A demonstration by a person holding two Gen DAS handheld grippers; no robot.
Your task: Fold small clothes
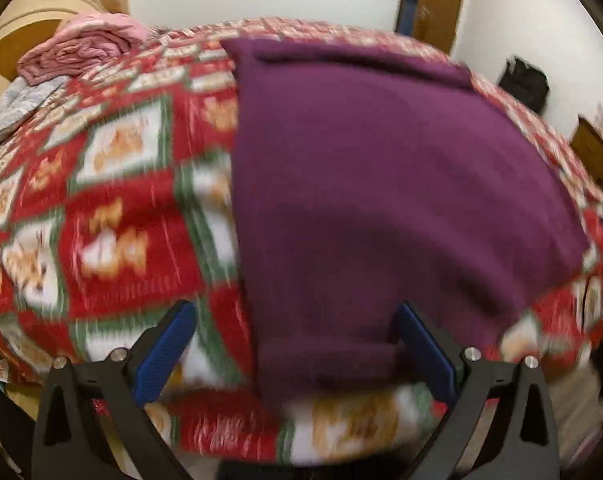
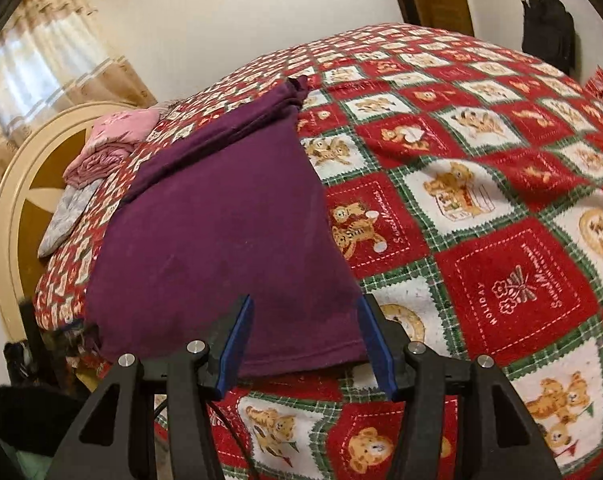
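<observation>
The left gripper (image 1: 295,344) has its blue fingers (image 1: 165,354) spread wide at the bottom of its frame, nothing pinched between them; the near hem of the purple garment (image 1: 381,200) lies in the gap, below and beyond the pads. The right gripper (image 2: 307,340) also stands apart, its fingers (image 2: 375,346) framing the garment's near edge without pressing on it, so neither hand is holding anything.

The garment lies flat on the bed, filling the centre of the left wrist view and the centre-left of the right wrist view, already doubled into a long panel with a folded band at its far end, toward the top of the frame. It looks like soft knit: light, limp, likely to sag and slide over itself when lifted. I would judge the two near corners along the stitched hem the best places to take hold, pinching through all layers so the lower one does not stay behind.

Under it is a red, green and white bedspread (image 2: 481,208) printed with teddy bears, slightly rumpled, soft enough to give under a press. A pink bundle of cloth (image 2: 109,144) sits at the upper left beside a curved cream headboard (image 2: 5,208). Curtains (image 2: 49,40) hang in the upper left corner, and a dark bag (image 2: 549,28) hangs on the white wall at the upper right.
</observation>
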